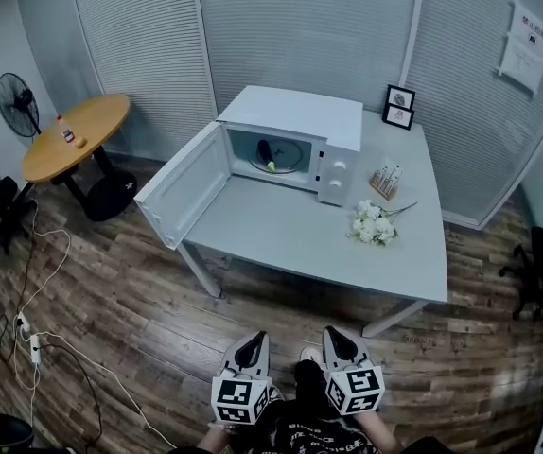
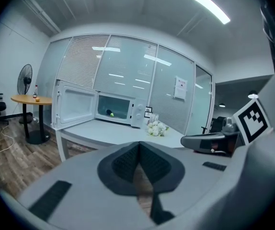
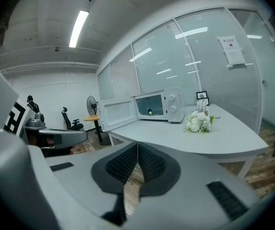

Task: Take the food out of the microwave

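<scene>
Presently, item by item:

- Microwave (image 1: 295,121): white, at the back of the grey table (image 1: 290,244). Its door (image 1: 184,192) is hinged at the left and swung fully open, reaching out past the table's left edge. The control panel is on the right.
- Food (image 1: 266,152): inside the cavity on the turntable. It is a dark, elongated piece with a yellow-green end. Its long axis runs back to front, and the yellow-green end points toward the opening.
- Open room: bare tabletop lies straight in front of the cavity. White flowers (image 1: 372,223) lie to the right front, near a small holder (image 1: 385,181). Two picture frames (image 1: 399,107) stand at the back right corner.
- Left gripper (image 1: 255,339): jaws pressed together with nothing between them. It is over the wooden floor, well apart from the table's near edge.
- Right gripper (image 1: 333,332): jaws likewise pressed together and empty, just beside the left one.
- Surroundings: a round wooden table (image 1: 73,135) and a fan (image 1: 18,102) stand off to the left.
</scene>
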